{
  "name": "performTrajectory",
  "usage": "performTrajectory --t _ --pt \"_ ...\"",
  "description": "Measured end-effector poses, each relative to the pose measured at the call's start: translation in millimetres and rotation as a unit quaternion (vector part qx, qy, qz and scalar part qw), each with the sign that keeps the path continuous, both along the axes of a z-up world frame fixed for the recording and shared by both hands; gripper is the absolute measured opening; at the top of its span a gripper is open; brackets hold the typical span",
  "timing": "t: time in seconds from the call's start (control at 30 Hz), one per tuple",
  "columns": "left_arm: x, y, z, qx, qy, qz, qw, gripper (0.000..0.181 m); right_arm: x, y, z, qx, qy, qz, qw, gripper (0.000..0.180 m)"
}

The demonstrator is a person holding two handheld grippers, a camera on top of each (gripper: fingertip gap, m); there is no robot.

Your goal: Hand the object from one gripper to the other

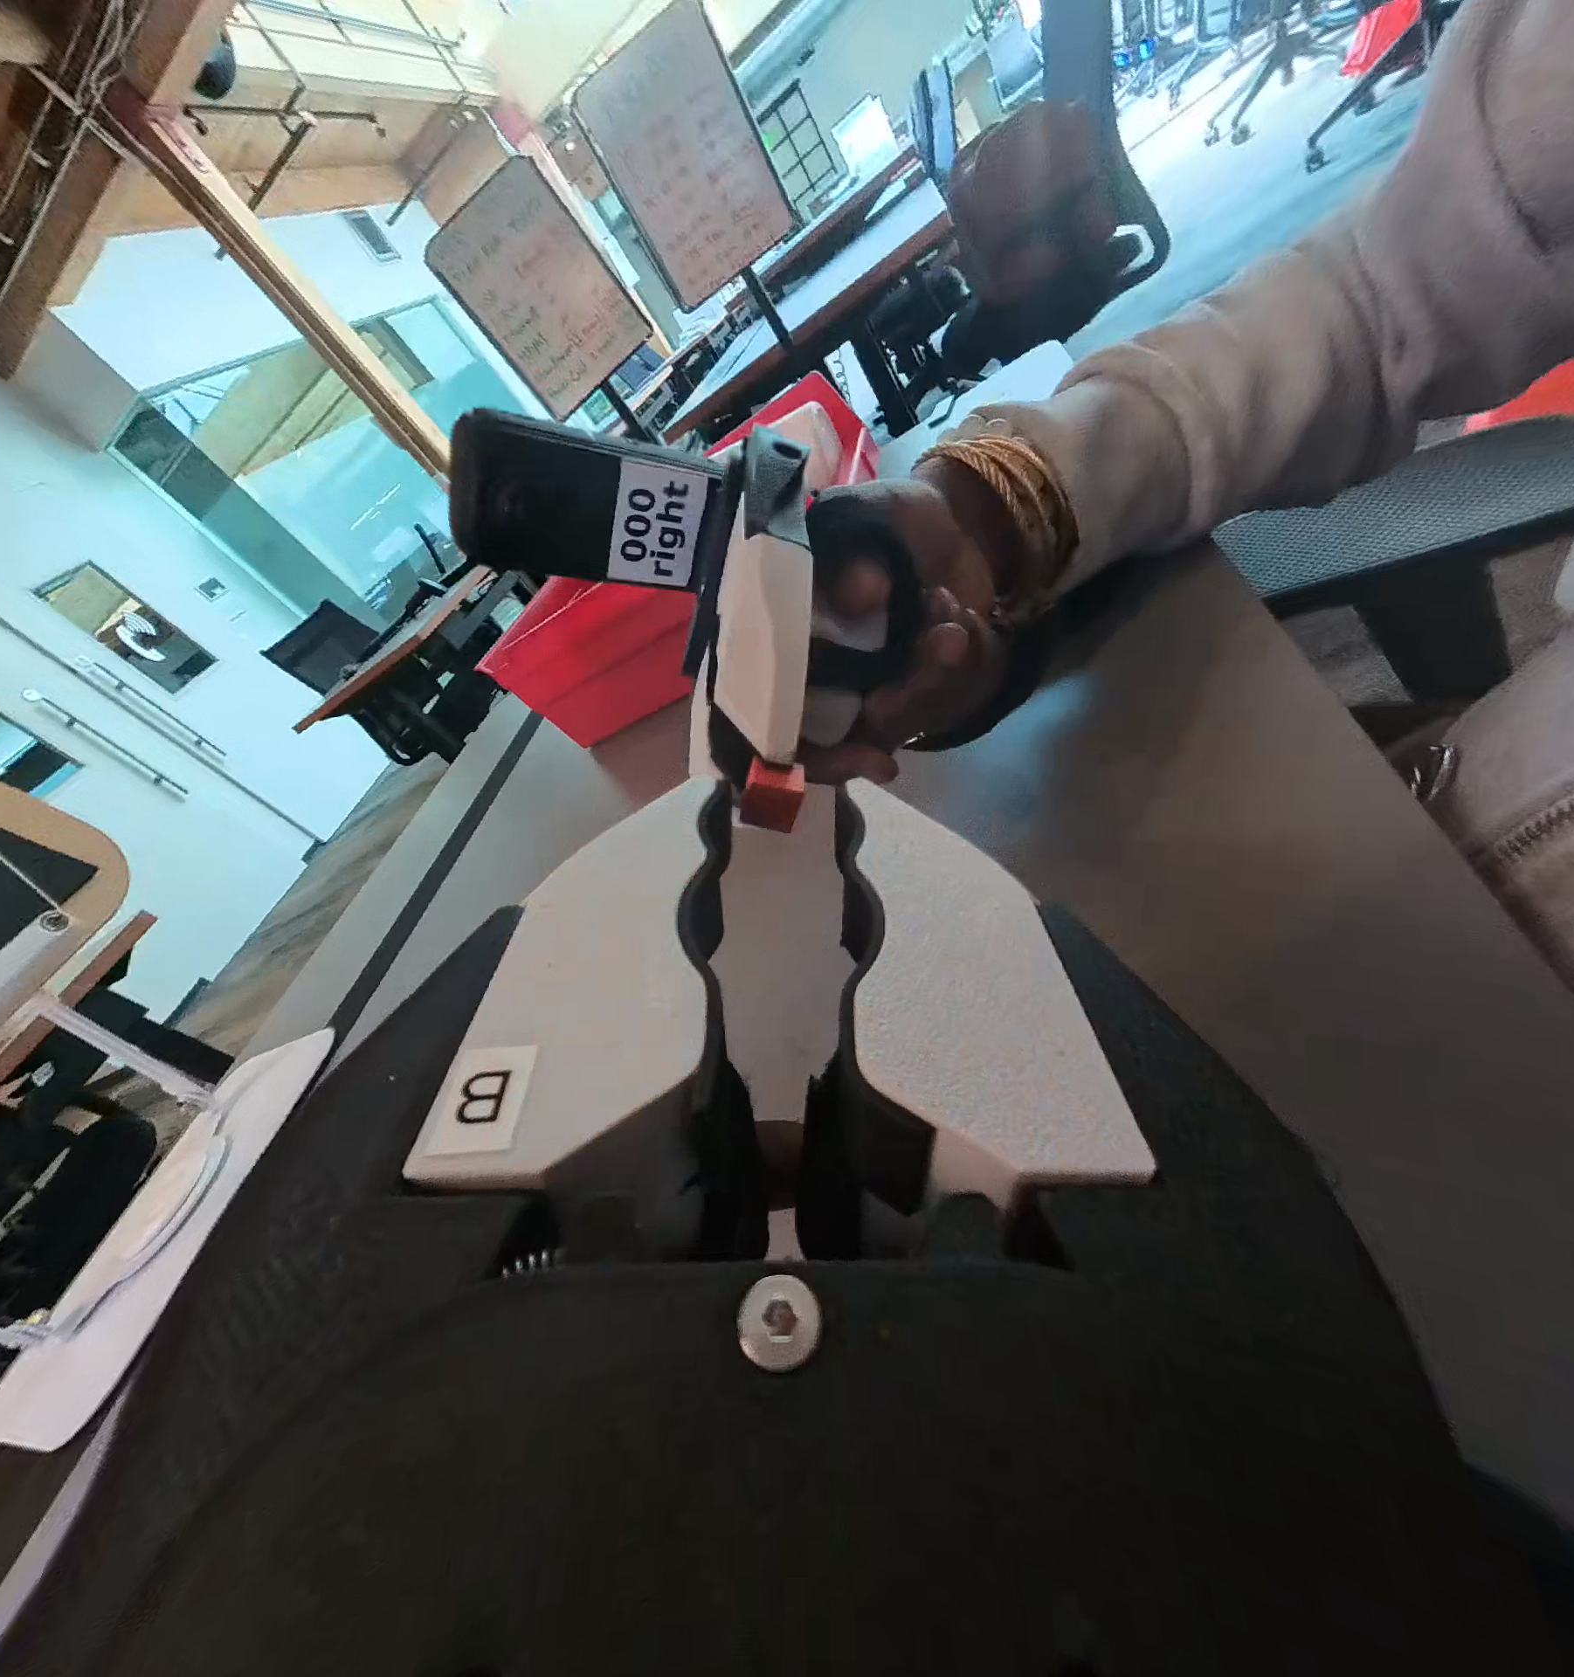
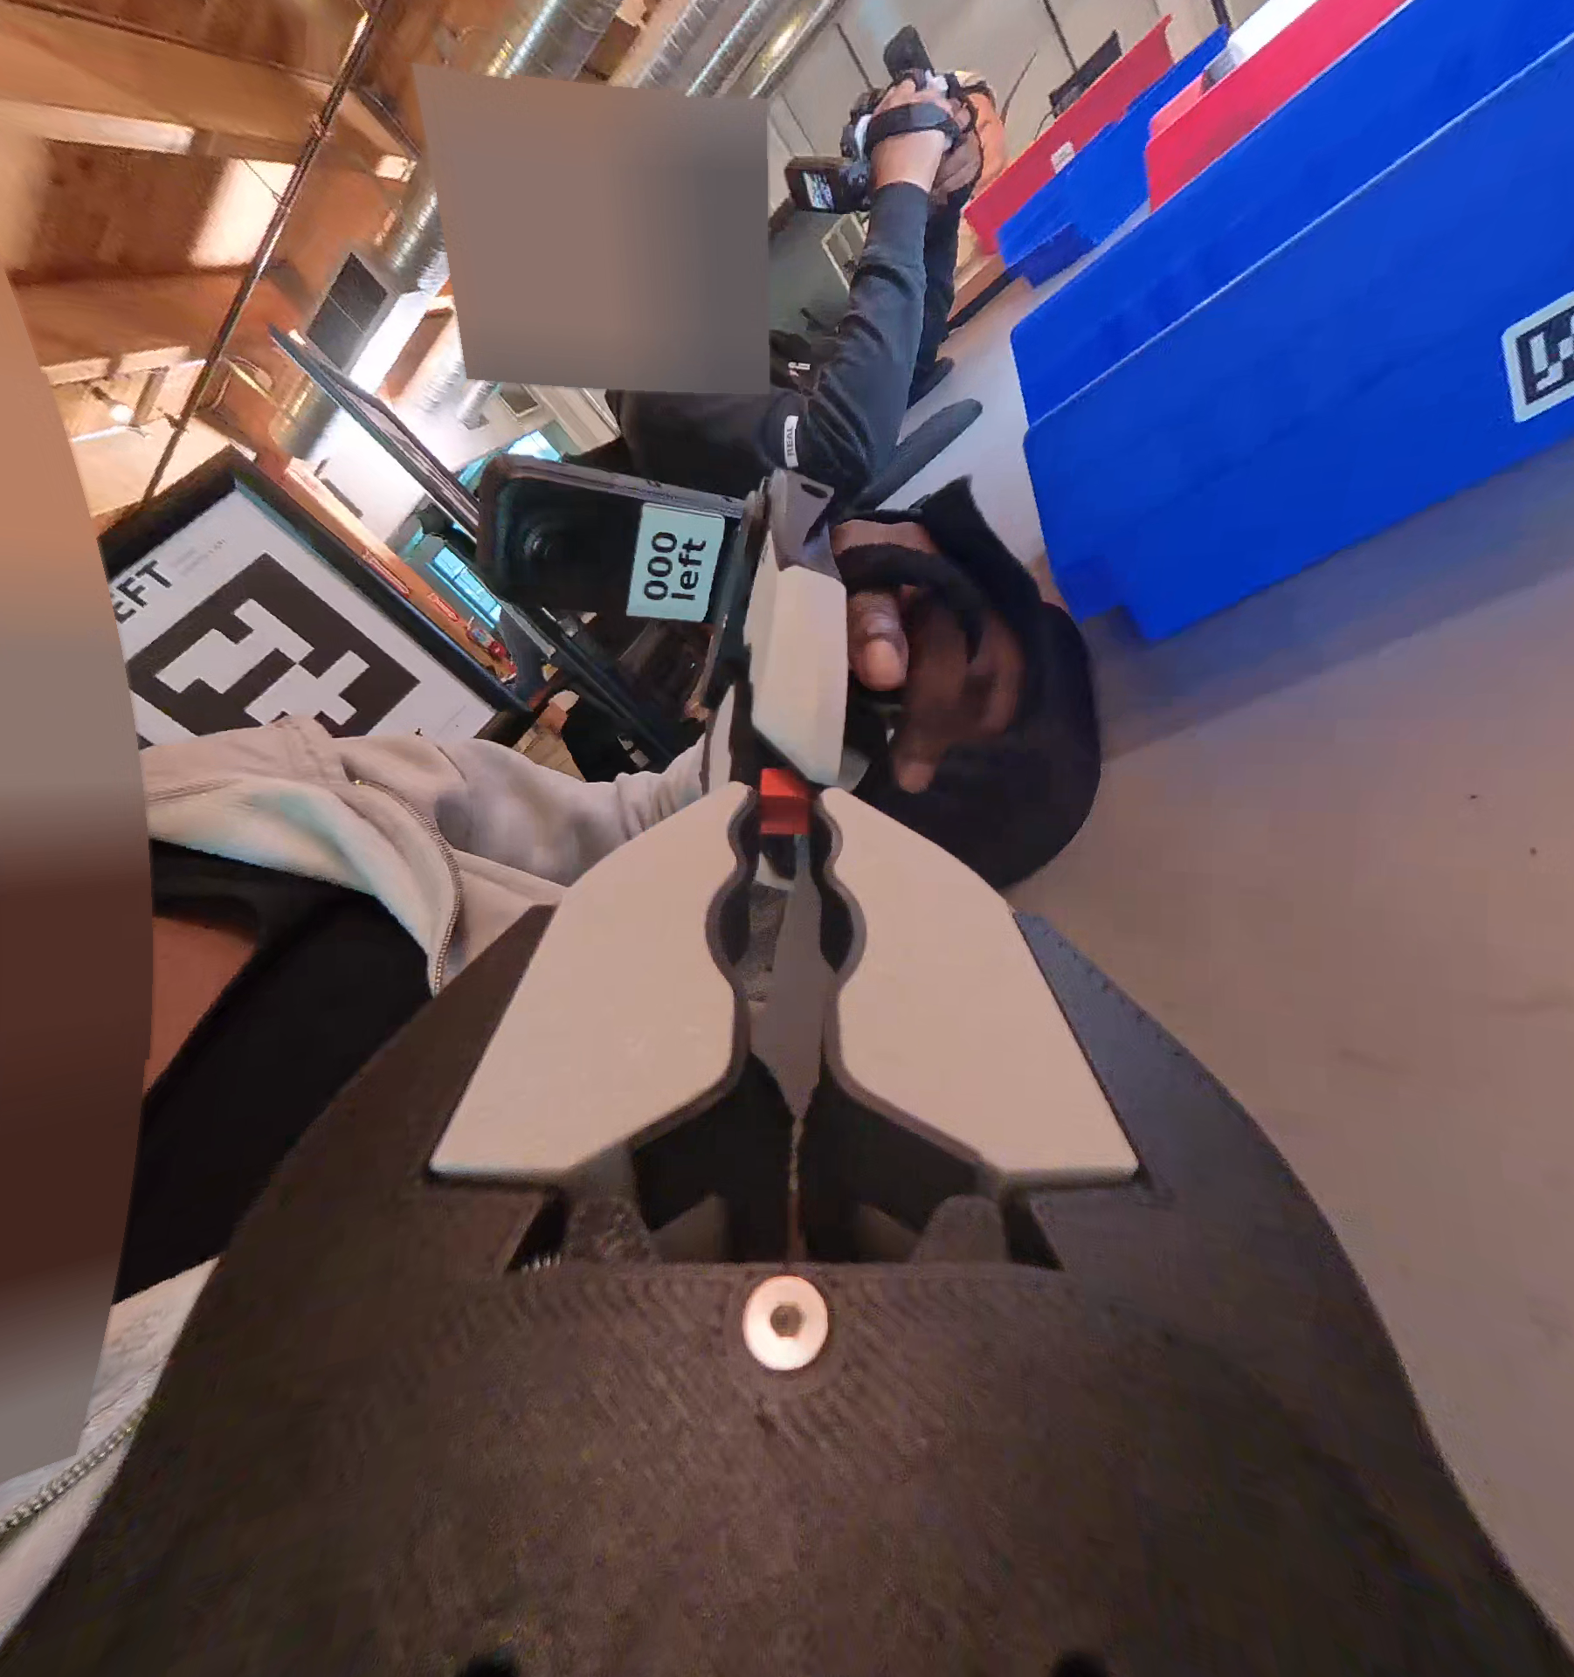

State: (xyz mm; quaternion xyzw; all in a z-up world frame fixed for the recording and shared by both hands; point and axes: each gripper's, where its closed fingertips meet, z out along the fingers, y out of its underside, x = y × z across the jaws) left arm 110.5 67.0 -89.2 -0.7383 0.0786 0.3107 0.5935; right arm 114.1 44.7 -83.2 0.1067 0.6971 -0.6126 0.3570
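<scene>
A small red block (image 1: 770, 806) is held in mid-air above the grey table (image 1: 1174, 953). My right gripper (image 1: 770, 758) comes down from above in the left wrist view, shut on the block's top. My left gripper (image 1: 783, 803) points up at it. Its white fingertips (image 1: 892, 844) stand on either side of the block with a small gap on each side. In the right wrist view my right gripper (image 2: 785, 803) pinches the block (image 2: 783, 810) between its fingertips. The left gripper (image 2: 801, 771) meets it tip to tip from above, seen edge-on.
A red bin (image 1: 602, 653) stands on the table behind the grippers. Blue bins (image 2: 1310, 363) stand on the table at the right. A person (image 2: 892, 272) films with a camera farther back. An office chair (image 1: 1400, 508), whiteboards (image 1: 538, 281) and a marker board (image 2: 266, 653) are around. Only a small space, under 4 cm, lies between the two pairs of fingers.
</scene>
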Motion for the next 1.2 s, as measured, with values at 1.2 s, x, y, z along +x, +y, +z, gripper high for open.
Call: performTrajectory --t 1.2 --pt "19 -5 13 0.129 -0.416 -0.151 0.888 0.027 17 0 8 -0.109 0.705 -0.156 0.684 0.010"
